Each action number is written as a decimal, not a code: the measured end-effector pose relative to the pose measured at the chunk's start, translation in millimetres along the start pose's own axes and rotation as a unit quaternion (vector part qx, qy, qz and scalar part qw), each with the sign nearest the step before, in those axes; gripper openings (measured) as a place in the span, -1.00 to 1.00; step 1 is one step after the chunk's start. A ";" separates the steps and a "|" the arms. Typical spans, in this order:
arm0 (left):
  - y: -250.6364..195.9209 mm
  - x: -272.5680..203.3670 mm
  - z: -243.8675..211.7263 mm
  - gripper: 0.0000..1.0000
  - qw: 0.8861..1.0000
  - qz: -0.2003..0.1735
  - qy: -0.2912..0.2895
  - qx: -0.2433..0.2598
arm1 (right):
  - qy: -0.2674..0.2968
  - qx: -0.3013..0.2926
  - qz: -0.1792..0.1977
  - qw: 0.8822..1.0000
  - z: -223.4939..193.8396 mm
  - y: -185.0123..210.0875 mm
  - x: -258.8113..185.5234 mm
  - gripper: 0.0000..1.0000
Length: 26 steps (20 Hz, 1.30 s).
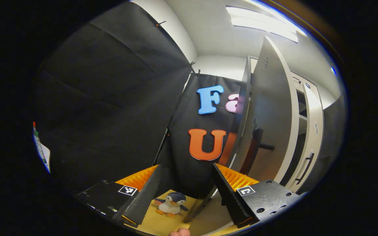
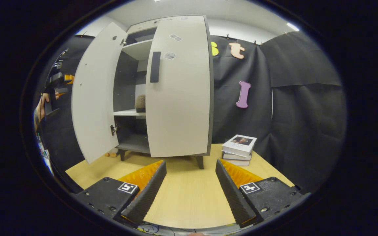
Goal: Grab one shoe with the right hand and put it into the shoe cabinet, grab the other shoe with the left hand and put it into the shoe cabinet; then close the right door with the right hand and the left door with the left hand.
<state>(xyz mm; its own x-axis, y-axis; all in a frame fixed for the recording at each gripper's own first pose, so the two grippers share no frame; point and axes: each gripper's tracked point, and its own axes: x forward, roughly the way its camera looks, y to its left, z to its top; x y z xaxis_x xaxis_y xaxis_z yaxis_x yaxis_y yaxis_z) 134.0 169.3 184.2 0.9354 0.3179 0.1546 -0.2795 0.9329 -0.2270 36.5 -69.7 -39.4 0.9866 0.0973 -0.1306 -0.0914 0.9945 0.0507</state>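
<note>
A pale wooden table (image 2: 189,196) fronts the shoe cabinet (image 2: 162,88) at frame centre in the right gripper view, right door (image 2: 179,91) shut, left door (image 2: 94,95) swung wide (what looks like a shoe (image 2: 140,102) sits on the middle shelf). The right gripper (image 2: 190,183) is spread and empty; the left gripper (image 1: 185,190), also parted, frames a toy penguin (image 1: 172,204) at lower centre

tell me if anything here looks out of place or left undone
The cabinet has its left door swung wide open while the right door looks shut. A toy penguin sits on the table beside it. Nothing looks spilled or damaged.
</note>
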 end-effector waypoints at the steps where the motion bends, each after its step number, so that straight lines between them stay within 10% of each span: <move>1: -8.1 -2.5 -0.2 0.99 1.000 -0.008 -0.003 0.001 | -0.002 -0.004 0.001 1.000 1.4 -0.5 -0.4 0.96; 15: -128.4 -14.6 -31.3 0.99 0.991 -0.130 0.010 -0.028 | -0.019 0.004 -0.030 0.999 10.7 -37.9 -17.6 0.99; 26: -123.4 -22.0 -33.0 0.99 0.993 -0.117 0.018 -0.021 | -0.002 0.044 -0.067 0.997 -12.3 -66.5 -30.7 0.99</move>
<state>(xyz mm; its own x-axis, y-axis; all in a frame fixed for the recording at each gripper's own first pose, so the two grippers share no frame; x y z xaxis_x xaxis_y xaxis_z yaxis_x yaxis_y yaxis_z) 155.1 41.6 177.0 0.9809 0.0864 0.1745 -0.0450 0.9724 -0.2289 10.7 -138.4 -50.9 0.9898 -0.0362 -0.1378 0.0529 0.9914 0.1200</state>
